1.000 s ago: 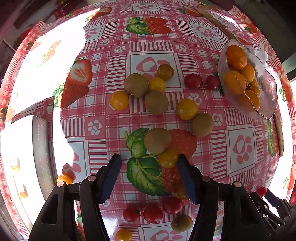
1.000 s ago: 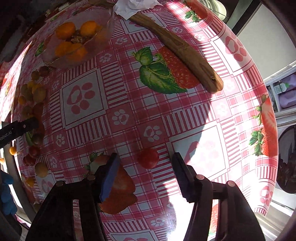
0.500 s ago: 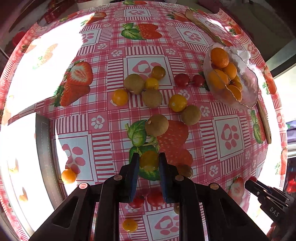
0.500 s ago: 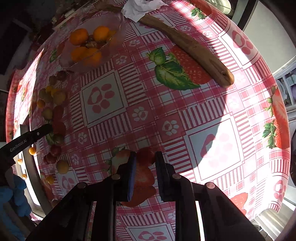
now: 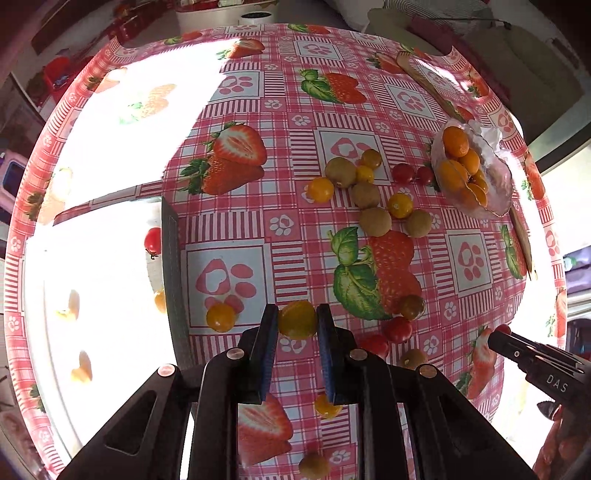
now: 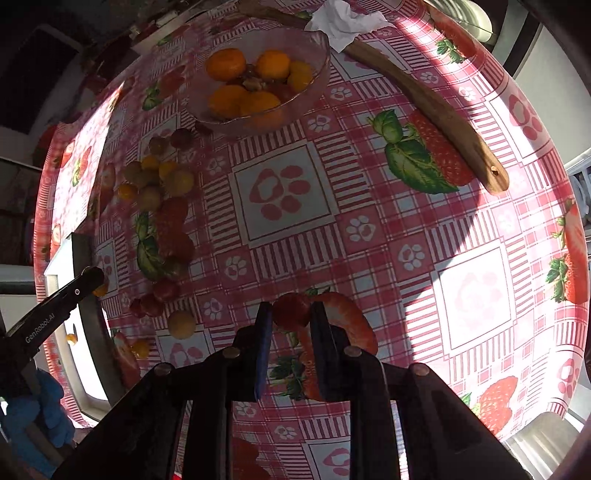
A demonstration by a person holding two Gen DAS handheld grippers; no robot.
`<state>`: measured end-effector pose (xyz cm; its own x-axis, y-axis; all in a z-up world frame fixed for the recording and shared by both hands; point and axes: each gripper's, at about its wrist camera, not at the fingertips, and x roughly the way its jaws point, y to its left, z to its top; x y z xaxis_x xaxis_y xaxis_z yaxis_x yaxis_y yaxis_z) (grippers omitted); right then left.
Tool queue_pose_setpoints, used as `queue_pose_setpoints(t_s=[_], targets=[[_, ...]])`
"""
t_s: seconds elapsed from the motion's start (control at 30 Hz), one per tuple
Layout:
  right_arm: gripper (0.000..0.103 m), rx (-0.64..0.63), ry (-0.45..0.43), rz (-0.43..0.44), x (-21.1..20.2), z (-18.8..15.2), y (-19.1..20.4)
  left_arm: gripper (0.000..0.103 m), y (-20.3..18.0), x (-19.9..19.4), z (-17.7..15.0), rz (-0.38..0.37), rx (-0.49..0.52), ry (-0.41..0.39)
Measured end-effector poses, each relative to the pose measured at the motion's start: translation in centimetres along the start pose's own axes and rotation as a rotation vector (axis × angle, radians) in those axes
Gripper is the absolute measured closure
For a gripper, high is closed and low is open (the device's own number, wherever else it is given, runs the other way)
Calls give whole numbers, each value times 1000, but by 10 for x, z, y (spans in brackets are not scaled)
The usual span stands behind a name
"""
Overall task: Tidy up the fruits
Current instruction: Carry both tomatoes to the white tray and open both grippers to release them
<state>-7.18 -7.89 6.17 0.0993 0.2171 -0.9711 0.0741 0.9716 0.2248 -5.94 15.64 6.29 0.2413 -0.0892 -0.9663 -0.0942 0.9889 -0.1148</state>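
The left gripper has its jaws pinching a yellow-orange fruit between the blue pads, held clear above the desk, which wears a red checked cloth printed with strawberries and paws. Just beside it to the left lies another small orange fruit, and left of that a white tray, washed out by sunlight, holds a red tomato near its dark rim and a few orange pieces too bleached to make out. Nearer the camera, under the left gripper, sit a small yellow fruit and a brownish one. The right gripper has its jaws pressed onto a red cherry tomato, which shows between the pads over a printed strawberry. To its left, a pale round fruit and a few red tomatoes lie close together on the cloth. Farther out, a loose cluster of brown kiwis, yellow fruits and two red tomatoes sits mid-desk. Beyond them, a clear glass bowl holds several oranges piled together with something darker among them. A long wooden piece lies past the bowl, with a crumpled white paper at its far end.
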Motion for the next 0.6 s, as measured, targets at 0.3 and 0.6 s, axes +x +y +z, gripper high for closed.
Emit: queue_pose_setpoints(t_s=[0.3, 0.6], targets=[[80, -114, 13, 12, 19, 3, 58, 80, 58, -18, -22, 33, -88, -18], [80, -259, 39, 45, 27, -6, 131, 80, 125, -31, -56, 74, -208, -23]])
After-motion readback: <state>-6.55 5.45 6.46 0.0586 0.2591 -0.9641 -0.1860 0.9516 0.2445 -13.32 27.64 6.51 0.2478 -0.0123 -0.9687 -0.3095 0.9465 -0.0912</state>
